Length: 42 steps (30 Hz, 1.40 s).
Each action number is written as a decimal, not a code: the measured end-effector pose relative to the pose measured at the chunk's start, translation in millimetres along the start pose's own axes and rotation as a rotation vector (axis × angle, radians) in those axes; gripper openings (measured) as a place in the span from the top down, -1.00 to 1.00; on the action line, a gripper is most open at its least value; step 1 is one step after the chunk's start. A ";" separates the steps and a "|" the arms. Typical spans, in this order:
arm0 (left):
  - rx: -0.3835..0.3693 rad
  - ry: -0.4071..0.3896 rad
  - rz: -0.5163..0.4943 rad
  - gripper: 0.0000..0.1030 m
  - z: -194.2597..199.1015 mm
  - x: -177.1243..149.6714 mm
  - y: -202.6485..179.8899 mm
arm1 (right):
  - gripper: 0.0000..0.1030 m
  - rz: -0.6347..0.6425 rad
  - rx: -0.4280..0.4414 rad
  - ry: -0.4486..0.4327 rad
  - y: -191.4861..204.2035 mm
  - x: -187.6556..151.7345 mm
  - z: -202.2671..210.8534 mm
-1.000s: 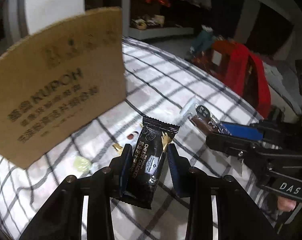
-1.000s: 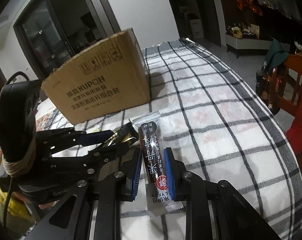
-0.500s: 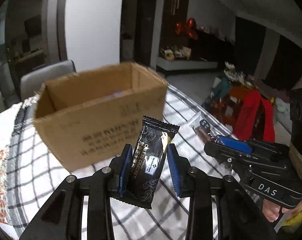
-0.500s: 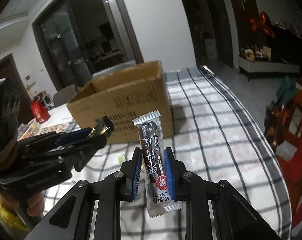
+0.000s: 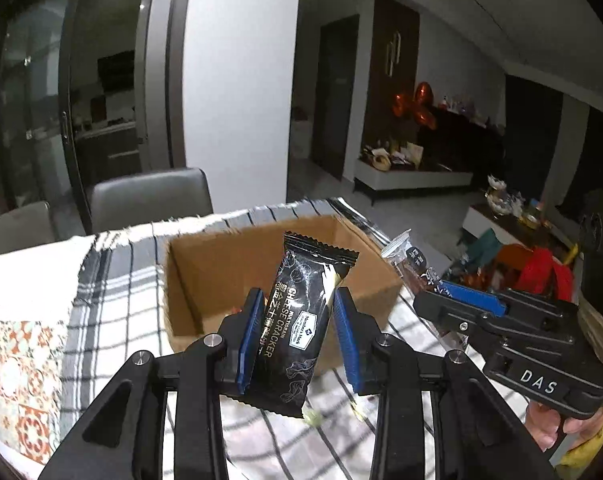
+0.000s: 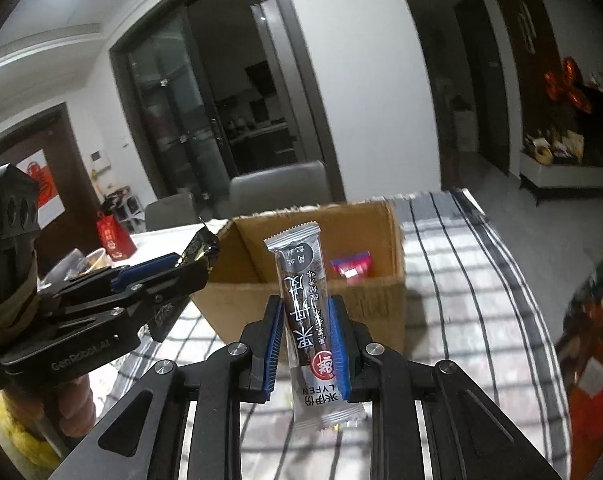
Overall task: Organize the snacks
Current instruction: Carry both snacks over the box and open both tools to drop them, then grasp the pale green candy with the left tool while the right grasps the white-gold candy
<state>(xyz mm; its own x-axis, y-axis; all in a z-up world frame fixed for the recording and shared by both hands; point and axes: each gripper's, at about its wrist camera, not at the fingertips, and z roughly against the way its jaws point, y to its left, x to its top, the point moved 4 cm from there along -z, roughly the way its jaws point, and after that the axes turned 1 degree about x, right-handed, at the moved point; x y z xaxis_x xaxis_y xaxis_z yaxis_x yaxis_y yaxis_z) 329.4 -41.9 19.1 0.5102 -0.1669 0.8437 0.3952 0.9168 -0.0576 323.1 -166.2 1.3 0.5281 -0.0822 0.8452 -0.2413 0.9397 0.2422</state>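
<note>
My left gripper (image 5: 297, 312) is shut on a black cheese cracker packet (image 5: 301, 320), held upright above the table in front of the open cardboard box (image 5: 205, 280). My right gripper (image 6: 304, 320) is shut on a slim clear packet with a dark brown bar (image 6: 307, 300), also upright and raised before the same box (image 6: 381, 300). A pink packet (image 6: 351, 266) lies inside the box. Each gripper shows in the other's view: the right gripper (image 5: 453, 300) at right, the left gripper (image 6: 189, 264) at left.
The box stands on a checked tablecloth (image 6: 461, 280). Small loose sweets (image 5: 313, 416) lie on the cloth below the left gripper. Grey chairs (image 5: 149, 196) stand behind the table. A red chair (image 5: 545, 276) with clutter is at the right.
Both grippers have risen with their packets, from close to the tablecloth to above the box's rim, so the inside of the box now shows.
</note>
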 end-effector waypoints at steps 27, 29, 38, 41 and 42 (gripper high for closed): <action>0.085 -0.023 -0.008 -0.12 -41.9 17.6 30.4 | 0.09 0.109 -0.047 0.000 -7.5 35.2 -56.2; 0.097 -0.031 -0.007 -0.12 -34.0 14.0 27.0 | -0.03 0.107 -0.046 -0.013 -5.5 29.8 -45.7; 0.109 -0.030 0.005 -0.12 -4.1 -15.8 5.7 | -0.06 0.127 -0.027 -0.013 1.1 -1.7 -11.6; 0.116 -0.007 0.004 -0.12 -3.2 -28.9 -2.2 | -0.06 0.120 -0.017 0.002 -1.6 -12.7 -5.6; 0.114 0.007 0.011 -0.12 -4.2 -35.5 -4.9 | -0.06 0.117 -0.014 0.012 -3.5 -17.3 -4.6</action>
<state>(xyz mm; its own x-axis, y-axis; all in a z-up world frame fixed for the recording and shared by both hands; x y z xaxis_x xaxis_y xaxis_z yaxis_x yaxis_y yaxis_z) 312.6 -42.0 -12.9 0.5192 -0.1589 0.8397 0.3006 0.9537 -0.0055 318.6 -166.5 -16.3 0.5069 0.0320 0.8614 -0.2901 0.9473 0.1355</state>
